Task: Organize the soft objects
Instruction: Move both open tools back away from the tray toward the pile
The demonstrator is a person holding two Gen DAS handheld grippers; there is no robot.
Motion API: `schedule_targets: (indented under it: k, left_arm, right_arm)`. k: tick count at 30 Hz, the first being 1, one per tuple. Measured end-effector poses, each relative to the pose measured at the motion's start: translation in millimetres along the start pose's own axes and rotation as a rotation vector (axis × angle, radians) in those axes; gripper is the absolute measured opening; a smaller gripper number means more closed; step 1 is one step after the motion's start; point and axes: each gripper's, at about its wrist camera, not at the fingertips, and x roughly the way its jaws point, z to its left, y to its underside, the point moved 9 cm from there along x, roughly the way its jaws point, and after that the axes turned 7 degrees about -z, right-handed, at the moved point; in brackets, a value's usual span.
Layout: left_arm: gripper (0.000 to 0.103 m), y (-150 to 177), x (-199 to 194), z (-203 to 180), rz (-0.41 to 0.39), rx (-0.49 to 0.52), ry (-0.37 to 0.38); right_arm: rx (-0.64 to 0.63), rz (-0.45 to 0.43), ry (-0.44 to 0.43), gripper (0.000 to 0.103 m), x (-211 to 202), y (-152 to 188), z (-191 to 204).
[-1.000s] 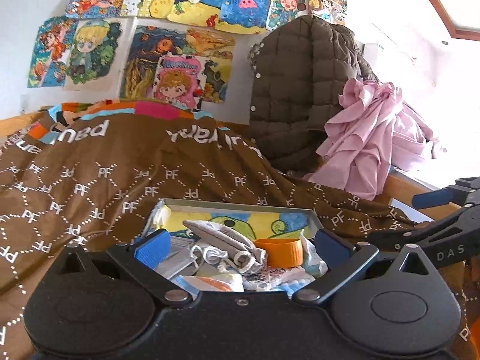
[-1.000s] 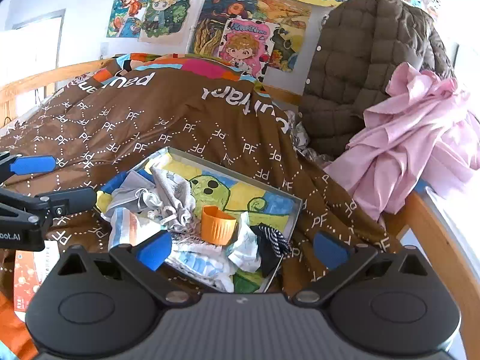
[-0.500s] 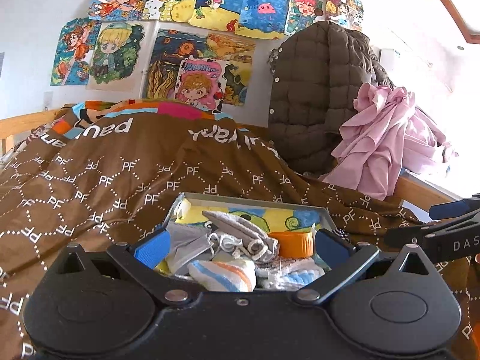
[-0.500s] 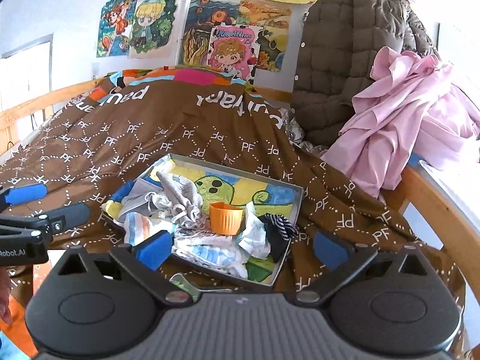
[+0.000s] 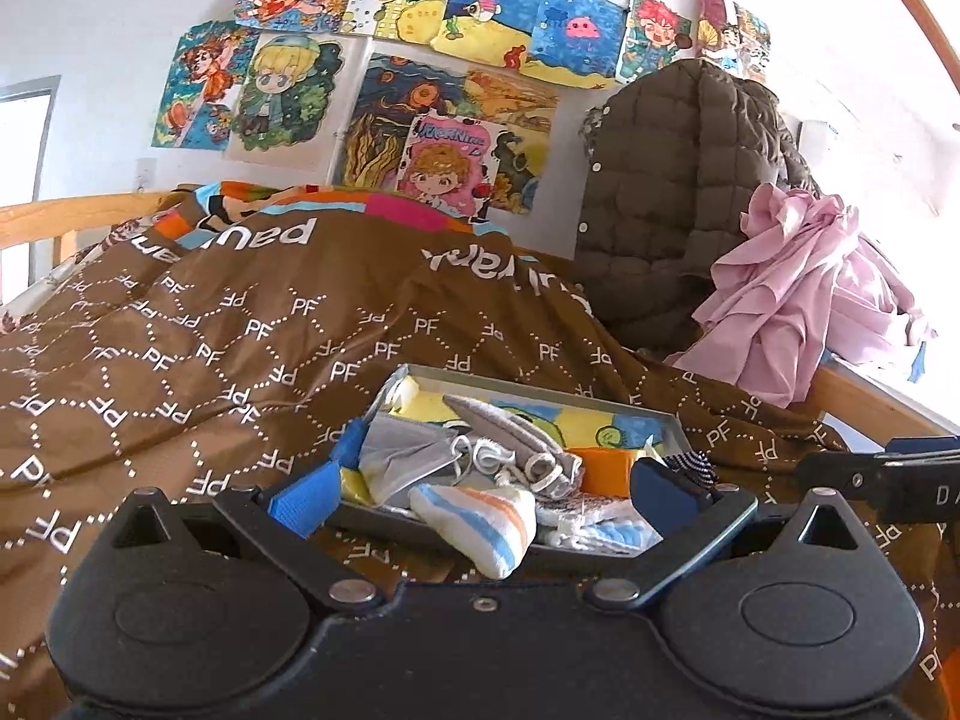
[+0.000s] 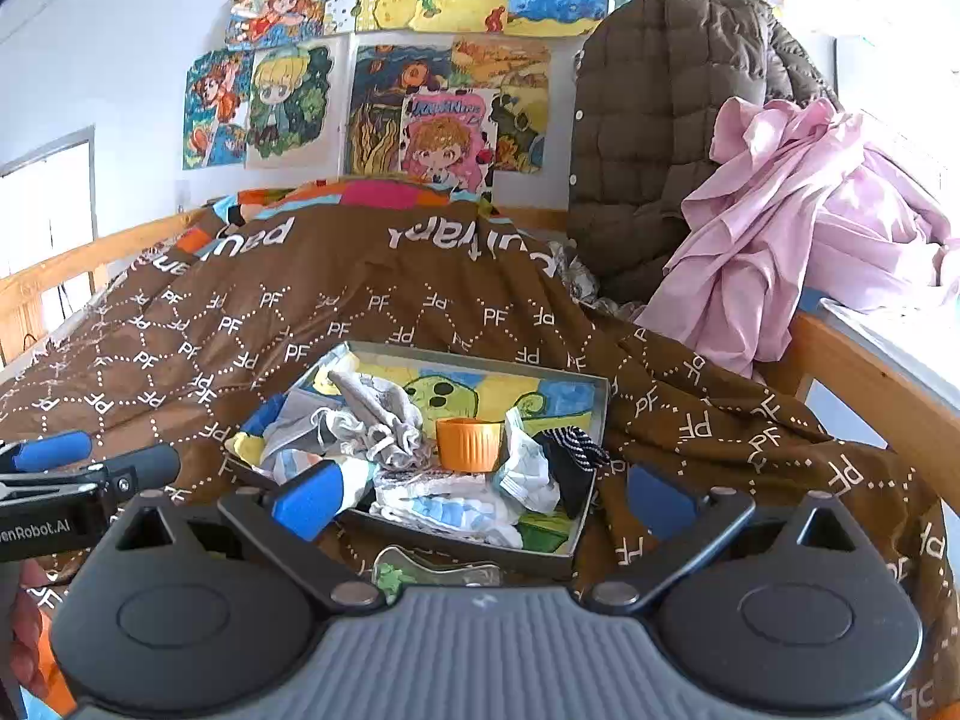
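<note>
A shallow grey tray [image 6: 591, 420] with a painted cartoon bottom lies on the brown bedspread [image 6: 372, 306]. It holds a heap of soft items: a grey sock [image 6: 384, 414], a striped white, blue and orange sock [image 5: 480, 519], white-and-blue cloth [image 6: 456, 507], a black striped sock [image 6: 570, 450] and an orange cup [image 6: 468, 444]. The tray also shows in the left wrist view [image 5: 672, 426]. My left gripper [image 5: 480, 492] is open and empty just short of the tray's near edge. My right gripper [image 6: 480, 495] is open and empty over the near edge.
A brown quilted jacket [image 6: 672, 132] and a pink garment [image 6: 798, 228] hang at the back right. A wooden bed rail [image 6: 864, 372] runs along the right side. Drawings cover the wall [image 5: 420, 60]. A small green-patterned object [image 6: 432, 570] lies before the tray.
Both grippers have drawn back and lifted a little from the tray, so it looks smaller and farther. Both stay open and empty.
</note>
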Motion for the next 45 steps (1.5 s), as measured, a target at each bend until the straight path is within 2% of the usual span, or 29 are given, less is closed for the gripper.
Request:
schedule_targets:
  k: [6, 15, 25, 30, 36, 45]
  left_arm:
    - [0.102, 4.0, -10.0, 3.6, -0.001, -0.022, -0.018]
    - [0.102, 7.0, -29.2, 0.4, -0.031, 0.041, -0.018]
    - [0.102, 16.7, -39.8, 5.3, -0.010, 0.034, -0.035]
    - [0.102, 24.3, -42.8, 8.9, 0.009, 0.019, -0.046]
    - [0.102, 36.5, -46.5, 8.1, 0.051, 0.022, -0.031]
    - [0.102, 44.6, -51.4, 9.7, 0.071, 0.020, -0.034]
  right_arm:
    - [0.064, -0.015, 0.029, 0.103, -7.8, 9.4, -5.3]
    - [0.079, -0.037, 0.032, 0.103, -22.0, 22.7, -1.1]
    - [0.086, -0.061, 0.044, 0.103, -34.8, 32.8, 1.4]
    - [0.092, -0.042, 0.037, 0.103, -38.1, 42.1, 4.8]
    - [0.097, -0.037, 0.040, 0.103, -45.6, 51.8, 7.6]
    - [0.093, -0.041, 0.053, 0.103, -51.2, 59.6, 8.9]
